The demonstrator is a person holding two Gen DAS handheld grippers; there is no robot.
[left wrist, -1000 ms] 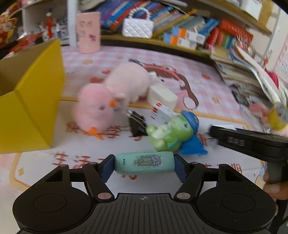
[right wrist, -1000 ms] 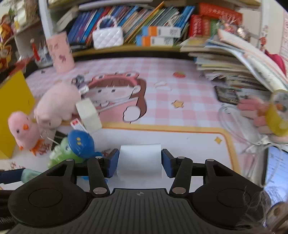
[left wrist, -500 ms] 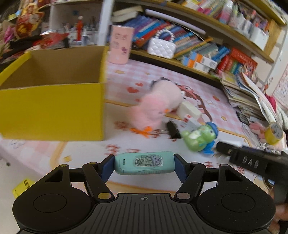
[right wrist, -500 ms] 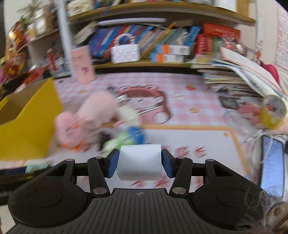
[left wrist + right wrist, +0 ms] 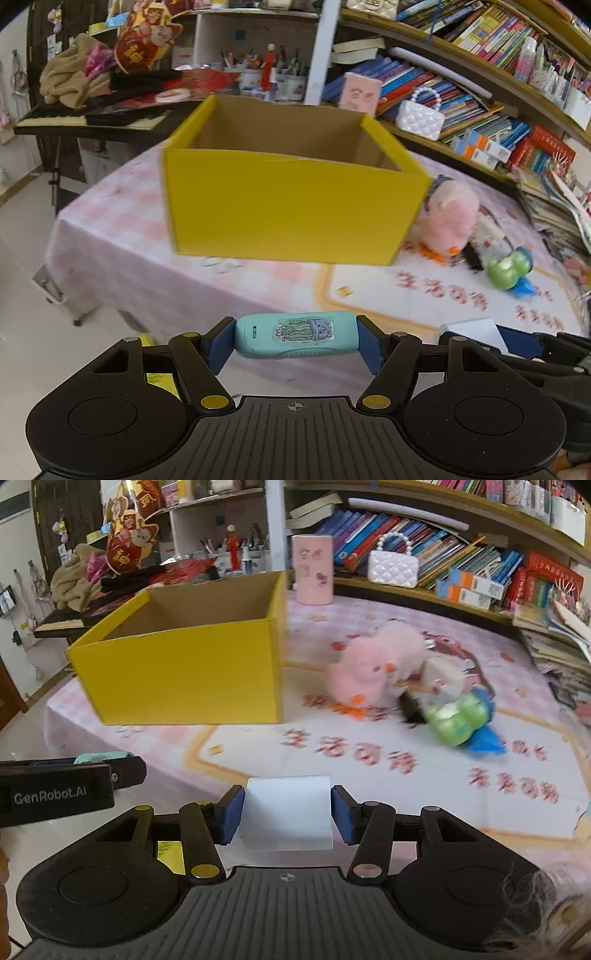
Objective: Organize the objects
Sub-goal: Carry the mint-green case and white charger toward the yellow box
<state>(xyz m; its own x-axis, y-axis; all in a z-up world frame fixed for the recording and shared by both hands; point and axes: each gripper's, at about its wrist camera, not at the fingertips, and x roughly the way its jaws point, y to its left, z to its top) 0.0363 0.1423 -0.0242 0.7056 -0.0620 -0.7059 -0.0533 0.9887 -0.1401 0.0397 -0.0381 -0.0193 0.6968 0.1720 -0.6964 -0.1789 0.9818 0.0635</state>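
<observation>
Box (image 5: 288,210) now closer, case (image 5: 297,334) in hand-held gripper (image 5: 295,339)

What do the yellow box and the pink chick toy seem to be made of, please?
Yellow box: probably cardboard, matte yellow outside; plain brown inner walls and thin folded edges show it. Pink chick toy: plush fabric, judging by its fuzzy, soft outline, though blurred.

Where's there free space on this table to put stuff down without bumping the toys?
Free: inside the yellow box, as far as visible, and the white mat between the box front and the table's near edge. Crowded: right of the box, where the pink plush, green toy and small white box cluster.
</observation>
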